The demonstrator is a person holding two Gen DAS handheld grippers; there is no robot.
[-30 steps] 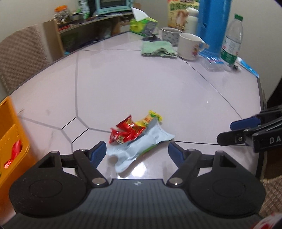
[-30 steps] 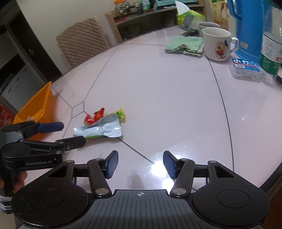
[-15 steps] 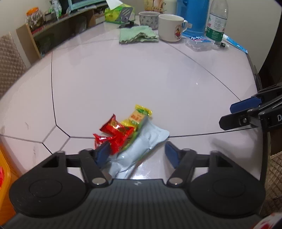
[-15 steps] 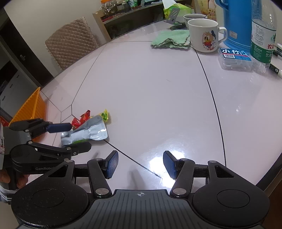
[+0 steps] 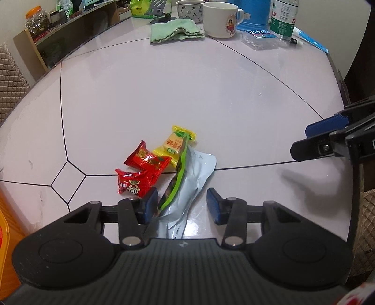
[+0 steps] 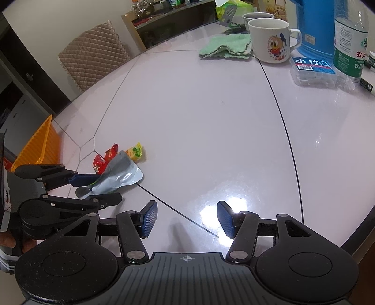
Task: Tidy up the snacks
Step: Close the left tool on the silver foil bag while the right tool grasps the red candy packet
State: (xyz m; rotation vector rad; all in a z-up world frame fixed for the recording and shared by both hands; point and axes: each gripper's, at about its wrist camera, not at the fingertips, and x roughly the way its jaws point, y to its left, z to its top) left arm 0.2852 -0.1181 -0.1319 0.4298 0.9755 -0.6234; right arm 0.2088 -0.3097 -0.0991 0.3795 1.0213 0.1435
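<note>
A silver pouch (image 5: 192,178) with a green edge lies on the pale table (image 5: 164,93), partly tipped up on its side. Just beyond it lie two red packets (image 5: 146,159) and a yellow packet (image 5: 174,145). My left gripper (image 5: 181,205) straddles the near end of the pouch with its jaws closing. The left pad touches the pouch's green edge and the right pad stands clear of it. From the right wrist view, the left gripper (image 6: 106,187) is around the pouch (image 6: 119,176). My right gripper (image 6: 186,219) is open and holds nothing, over bare table to the right of the snacks.
An orange basket (image 6: 35,147) stands at the table's left edge. At the far side are a green cloth (image 5: 174,30), a cartoon mug (image 5: 220,18), a clear plastic box (image 5: 260,38), a water bottle (image 6: 349,47) and a blue jug (image 6: 316,25). A quilted chair (image 6: 93,61) stands behind.
My left gripper has come forward and down over the snacks and its jaws have narrowed around the silver pouch, whose edge has tipped upright. The right gripper has stayed put.
</note>
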